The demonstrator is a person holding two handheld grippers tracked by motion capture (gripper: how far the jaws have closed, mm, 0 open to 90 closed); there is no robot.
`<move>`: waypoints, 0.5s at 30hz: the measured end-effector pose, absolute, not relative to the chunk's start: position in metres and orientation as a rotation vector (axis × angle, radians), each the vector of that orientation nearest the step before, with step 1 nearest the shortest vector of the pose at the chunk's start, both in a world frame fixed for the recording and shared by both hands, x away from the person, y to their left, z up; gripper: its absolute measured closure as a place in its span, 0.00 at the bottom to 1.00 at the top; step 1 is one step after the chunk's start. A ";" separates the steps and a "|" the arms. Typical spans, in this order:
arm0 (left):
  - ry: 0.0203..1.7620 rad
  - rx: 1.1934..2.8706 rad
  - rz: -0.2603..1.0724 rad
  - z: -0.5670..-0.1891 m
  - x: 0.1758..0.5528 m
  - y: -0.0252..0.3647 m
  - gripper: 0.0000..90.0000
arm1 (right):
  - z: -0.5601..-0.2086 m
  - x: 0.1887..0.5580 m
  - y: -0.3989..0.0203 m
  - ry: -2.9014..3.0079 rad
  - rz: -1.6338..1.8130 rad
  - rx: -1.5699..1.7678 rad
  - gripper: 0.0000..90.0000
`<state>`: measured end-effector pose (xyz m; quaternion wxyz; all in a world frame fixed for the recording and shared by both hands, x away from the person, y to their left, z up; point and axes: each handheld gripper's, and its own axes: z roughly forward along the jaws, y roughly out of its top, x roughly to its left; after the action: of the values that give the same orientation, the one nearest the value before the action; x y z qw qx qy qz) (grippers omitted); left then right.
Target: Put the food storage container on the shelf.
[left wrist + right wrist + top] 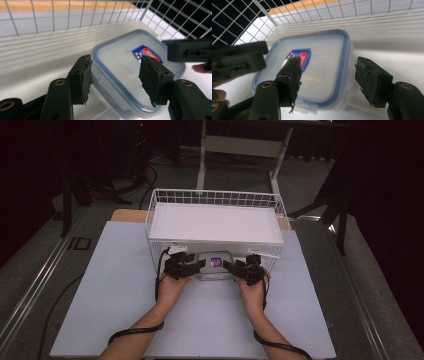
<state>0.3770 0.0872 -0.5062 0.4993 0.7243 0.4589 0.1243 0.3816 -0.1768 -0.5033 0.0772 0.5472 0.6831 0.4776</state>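
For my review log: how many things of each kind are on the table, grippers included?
Grippers: 2 (left gripper, right gripper)
Box: 1
Basket: 1
Total: 4

The box [215,265] sits under the basket's [216,197] shelf [215,222], which blocks access from above. Wire walls [75,15] close the back and sides. The front side stays open, taken up by both grippers.

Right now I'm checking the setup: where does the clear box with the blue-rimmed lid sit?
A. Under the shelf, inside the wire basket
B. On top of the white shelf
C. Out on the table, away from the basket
A: the box sits under the shelf, with basket wire behind it.
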 end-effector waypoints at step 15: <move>1.082 1.771 0.177 -0.497 0.329 0.103 0.44 | -0.482 0.345 -0.182 2.090 1.404 1.477 0.41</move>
<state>0.3290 0.1026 -0.4971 0.5049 0.7340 0.4483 0.0735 0.3455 -0.1818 -0.4816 0.1110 0.5029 0.7116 0.4779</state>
